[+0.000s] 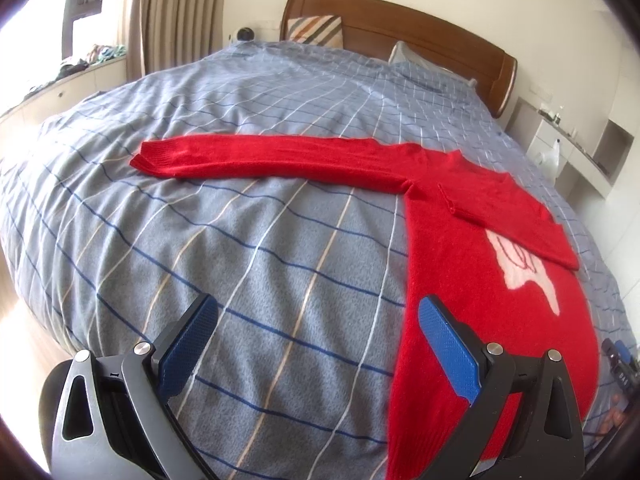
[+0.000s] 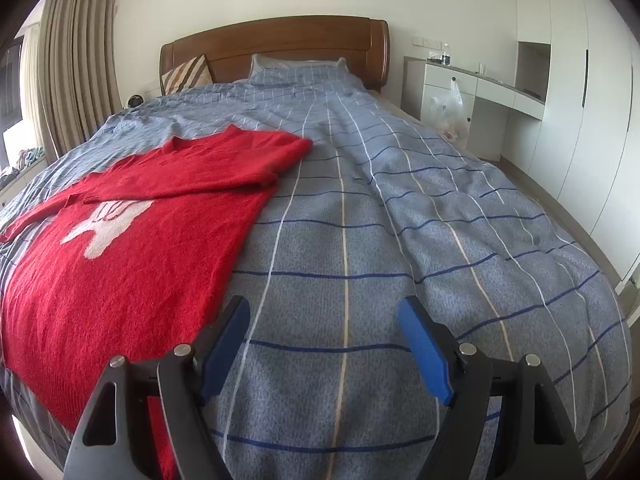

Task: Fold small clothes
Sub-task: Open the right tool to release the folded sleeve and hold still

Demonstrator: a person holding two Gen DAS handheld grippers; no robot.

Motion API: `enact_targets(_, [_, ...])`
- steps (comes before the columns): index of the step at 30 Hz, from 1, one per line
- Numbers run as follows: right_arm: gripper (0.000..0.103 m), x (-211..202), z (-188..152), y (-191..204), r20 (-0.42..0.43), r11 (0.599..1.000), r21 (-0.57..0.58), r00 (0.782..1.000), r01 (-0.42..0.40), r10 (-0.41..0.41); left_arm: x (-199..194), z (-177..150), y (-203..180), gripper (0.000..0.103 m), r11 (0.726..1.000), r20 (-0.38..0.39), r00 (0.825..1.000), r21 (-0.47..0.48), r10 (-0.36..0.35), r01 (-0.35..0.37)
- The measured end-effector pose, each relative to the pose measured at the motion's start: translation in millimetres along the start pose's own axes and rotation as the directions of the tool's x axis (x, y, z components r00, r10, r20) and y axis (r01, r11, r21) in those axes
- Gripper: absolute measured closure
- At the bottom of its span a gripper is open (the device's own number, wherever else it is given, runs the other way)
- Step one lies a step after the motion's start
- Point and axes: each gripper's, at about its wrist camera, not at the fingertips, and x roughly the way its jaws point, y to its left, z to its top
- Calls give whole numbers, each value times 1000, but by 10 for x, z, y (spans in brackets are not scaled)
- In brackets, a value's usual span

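- The left claw [image 1: 318,322] is seen nearest in its own view, its blue pads set wide apart with nothing gripped; only the bed cover lies in the gap, and the right-hand pad stands over the sweater's side edge.
- The right claw [image 2: 323,322] is likewise spread wide and empty, with bare cover between its pads; the last of its widening is slight. Its left finger [image 2: 226,340] is placed just beside the sweater's edge.
- The red sweater [image 2: 120,260] is laid flat on the bed near the foot end, with a pale motif [image 2: 106,224] shown on its front.
- One sleeve [image 2: 192,182] is folded across the chest, partly covering the motif.
- The other sleeve [image 1: 260,158] is stretched straight out sideways over the cover, its ribbed cuff at the far end.
- The bed [image 2: 400,220] is covered by a grey-blue cover crossed with dark blue, white and tan lines.
- Farther back, a striped cushion [image 2: 186,74] and a pillow [image 2: 280,66] are propped against the wooden headboard [image 2: 280,42].
- Beyond the bed, curtains [image 2: 68,60] are hung on one side and white cabinets [image 2: 560,80] stand on the other, with a plastic bag [image 2: 450,114] hung from a drawer.
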Motion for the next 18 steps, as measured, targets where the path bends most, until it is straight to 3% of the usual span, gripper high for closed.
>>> enact_targets(18, [26,28,-41,157,-6,998,-63,1000,10,-10,30,338,82,2,998,-29,999,65,-16,18])
